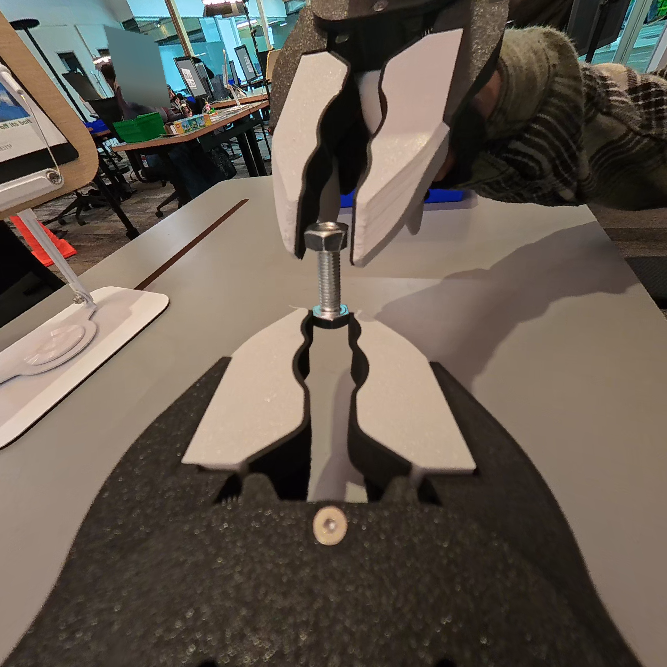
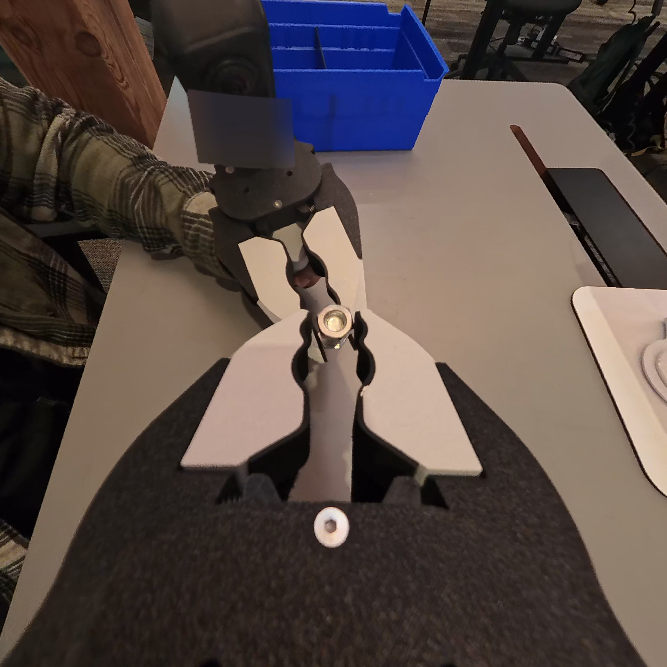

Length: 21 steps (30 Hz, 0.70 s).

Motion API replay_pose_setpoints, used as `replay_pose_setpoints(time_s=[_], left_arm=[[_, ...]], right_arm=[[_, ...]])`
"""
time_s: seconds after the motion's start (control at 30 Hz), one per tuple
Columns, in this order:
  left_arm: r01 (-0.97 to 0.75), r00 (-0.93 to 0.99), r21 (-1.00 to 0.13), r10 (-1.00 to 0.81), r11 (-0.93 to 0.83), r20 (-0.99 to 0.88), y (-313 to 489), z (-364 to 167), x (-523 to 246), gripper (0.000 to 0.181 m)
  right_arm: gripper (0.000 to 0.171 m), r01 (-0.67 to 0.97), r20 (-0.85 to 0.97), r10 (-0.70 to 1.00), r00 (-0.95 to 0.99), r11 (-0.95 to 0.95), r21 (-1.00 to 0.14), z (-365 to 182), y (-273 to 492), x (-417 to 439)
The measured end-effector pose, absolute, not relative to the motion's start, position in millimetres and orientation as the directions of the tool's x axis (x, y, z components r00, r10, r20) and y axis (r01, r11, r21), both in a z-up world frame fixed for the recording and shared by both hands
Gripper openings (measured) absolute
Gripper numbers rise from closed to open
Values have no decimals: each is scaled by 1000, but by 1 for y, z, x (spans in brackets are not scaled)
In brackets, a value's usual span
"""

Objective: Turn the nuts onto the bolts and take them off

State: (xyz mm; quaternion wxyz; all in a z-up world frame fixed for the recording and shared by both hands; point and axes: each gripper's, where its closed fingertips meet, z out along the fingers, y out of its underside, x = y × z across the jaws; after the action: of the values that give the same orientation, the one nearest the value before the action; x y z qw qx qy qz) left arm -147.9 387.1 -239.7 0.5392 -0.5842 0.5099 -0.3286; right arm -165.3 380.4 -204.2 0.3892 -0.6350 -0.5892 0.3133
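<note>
A silver bolt (image 1: 327,285) stands upright above the grey table (image 1: 523,379). My left gripper (image 1: 329,319) reaches in level from the near side and is shut on the bolt's hex head (image 1: 329,318) at the bottom. A hex nut (image 1: 326,238) sits at the top of the thread. My right gripper (image 1: 326,251) comes down from above with its fingertips closed on the sides of the nut. In the right wrist view I look down on the nut (image 2: 334,321) between the right gripper's (image 2: 332,323) fingertips. The left gripper (image 2: 319,306) shows beyond it, held by a hand in a plaid sleeve.
A blue divided bin (image 2: 353,108) stands at the table's far end and also shows in the left wrist view (image 1: 445,198). A white stand base (image 1: 72,346) lies on the left. A wooden post (image 2: 72,54) and a black slab (image 2: 606,223) flank the table. Less than 4 cm separates the two grippers' tips.
</note>
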Motion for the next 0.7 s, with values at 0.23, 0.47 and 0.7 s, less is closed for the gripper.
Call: replay_pose_setpoints(time_s=[0.23,0.47,0.7], left_arm=[[-242,261,-965,-951,102,-166,386,-240,-148,18],[-232,268,-967,-949,102,-165,387,-238,-149,18],[-210,264,-974,-955,82,-137,387,-236,-150,18]], right_arm=[[28,505,67,992,110,2,-863,-204,381,-166],[55,454,73,989,125,8,-891,-198,381,-166],[62,339,141,988,68,110,-934,-185,368,-169]])
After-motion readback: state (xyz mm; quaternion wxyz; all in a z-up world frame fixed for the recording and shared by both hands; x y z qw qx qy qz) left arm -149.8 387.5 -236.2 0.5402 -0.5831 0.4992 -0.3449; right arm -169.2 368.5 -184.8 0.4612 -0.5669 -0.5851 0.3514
